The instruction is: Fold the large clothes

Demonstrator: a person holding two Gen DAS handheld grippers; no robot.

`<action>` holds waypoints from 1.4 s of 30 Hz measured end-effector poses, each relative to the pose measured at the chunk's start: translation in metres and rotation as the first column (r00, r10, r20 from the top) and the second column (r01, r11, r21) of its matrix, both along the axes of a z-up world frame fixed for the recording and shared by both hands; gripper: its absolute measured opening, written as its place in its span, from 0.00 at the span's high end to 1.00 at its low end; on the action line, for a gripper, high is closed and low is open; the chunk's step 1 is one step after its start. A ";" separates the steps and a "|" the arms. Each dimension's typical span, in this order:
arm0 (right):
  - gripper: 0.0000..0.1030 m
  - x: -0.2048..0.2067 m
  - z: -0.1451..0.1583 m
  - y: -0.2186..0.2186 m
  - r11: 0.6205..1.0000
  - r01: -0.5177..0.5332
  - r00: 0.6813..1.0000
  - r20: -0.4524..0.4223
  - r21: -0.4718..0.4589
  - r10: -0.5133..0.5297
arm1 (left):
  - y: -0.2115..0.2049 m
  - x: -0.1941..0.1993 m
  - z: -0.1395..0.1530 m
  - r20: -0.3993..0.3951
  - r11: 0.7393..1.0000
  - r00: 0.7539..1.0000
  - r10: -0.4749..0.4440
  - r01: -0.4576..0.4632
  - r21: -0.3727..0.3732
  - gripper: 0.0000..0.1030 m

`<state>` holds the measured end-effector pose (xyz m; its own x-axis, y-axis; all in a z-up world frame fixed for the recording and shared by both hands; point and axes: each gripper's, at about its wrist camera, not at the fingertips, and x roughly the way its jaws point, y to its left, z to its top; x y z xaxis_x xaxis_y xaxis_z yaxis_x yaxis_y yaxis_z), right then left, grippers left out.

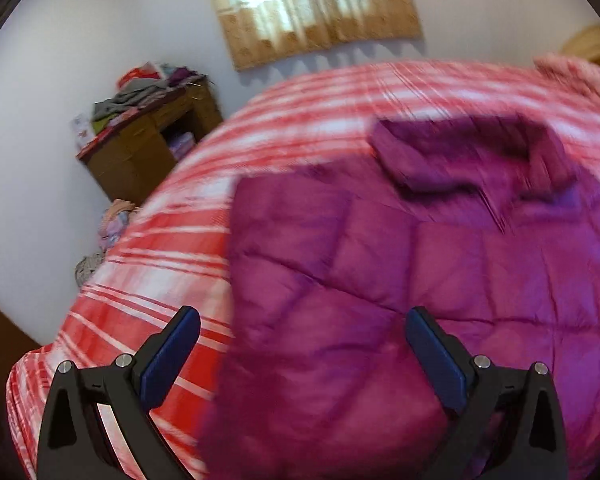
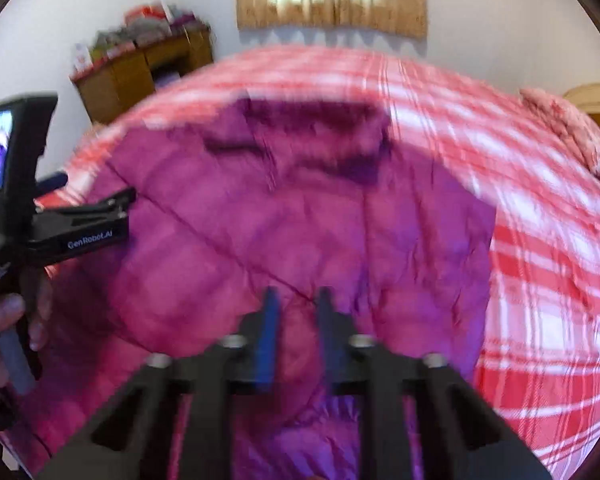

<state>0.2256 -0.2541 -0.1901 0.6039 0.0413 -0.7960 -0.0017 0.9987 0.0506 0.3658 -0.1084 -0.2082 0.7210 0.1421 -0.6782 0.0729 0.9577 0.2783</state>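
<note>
A magenta quilted puffer jacket [image 1: 380, 264] lies flat on the red and white plaid bedspread [image 1: 148, 264], its darker collar [image 1: 460, 152] at the far end. My left gripper [image 1: 302, 354] is open wide and empty, hovering over the jacket's near left edge. In the right wrist view the jacket [image 2: 300, 216] fills the middle. My right gripper [image 2: 296, 332] is above the jacket's near part with its fingers a narrow gap apart and nothing between them. The left gripper also shows in the right wrist view [image 2: 80, 220], held in a hand at the jacket's left side.
A wooden desk [image 1: 140, 148] piled with clothes stands against the far left wall. A curtained window [image 1: 316, 8] is on the far wall. A pink plaid pillow [image 2: 568, 128] lies at the bed's far right. Clothes [image 1: 112, 228] lie on the floor left of the bed.
</note>
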 end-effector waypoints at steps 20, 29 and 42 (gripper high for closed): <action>0.80 0.009 0.040 -0.008 0.997 0.023 0.989 0.145 0.073 -0.034 | 0.046 0.057 0.049 0.070 0.988 0.989 0.133 -0.128 -0.082 0.01; 0.85 0.035 -0.027 0.009 0.997 -0.001 0.998 0.070 0.077 -0.005 | 0.040 0.085 -0.022 -0.051 0.981 0.982 0.184 -0.187 -0.058 0.01; 0.88 0.032 -0.035 0.005 0.996 0.013 0.998 0.058 0.085 -0.018 | 0.038 0.091 -0.029 -0.072 0.982 0.981 0.181 -0.185 -0.045 0.01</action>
